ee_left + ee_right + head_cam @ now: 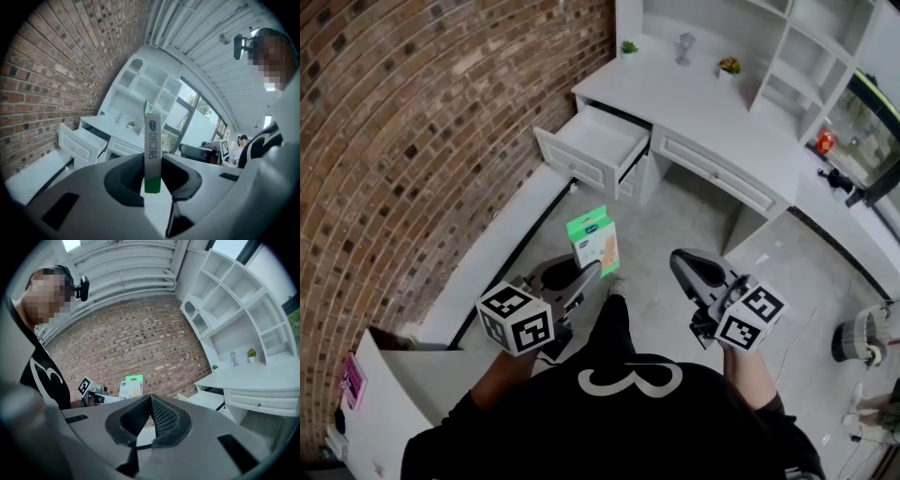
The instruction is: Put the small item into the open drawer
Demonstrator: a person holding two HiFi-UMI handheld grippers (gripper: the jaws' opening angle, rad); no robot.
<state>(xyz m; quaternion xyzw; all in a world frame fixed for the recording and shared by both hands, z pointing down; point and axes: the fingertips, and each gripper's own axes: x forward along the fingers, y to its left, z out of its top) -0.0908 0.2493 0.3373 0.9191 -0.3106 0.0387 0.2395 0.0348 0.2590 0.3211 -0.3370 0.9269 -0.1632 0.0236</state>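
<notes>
A small green and white box (594,242) stands upright in my left gripper (587,274), which is shut on its lower end. In the left gripper view the box (152,147) shows edge-on between the two pads. The open drawer (598,144) sticks out of the white desk (712,112), ahead and above the box in the head view; it also shows in the left gripper view (80,141). My right gripper (682,265) hangs to the right of the box, its jaws shut with nothing between them (150,405). From the right gripper view the box (131,387) is seen at the left.
A brick wall (412,141) runs along the left, with a white ledge (502,244) at its foot. White shelves (825,47) rise over the desk, which carries small plants (729,66) and an ornament. Closed drawers (717,173) sit right of the open one. A basket (861,337) stands on the floor.
</notes>
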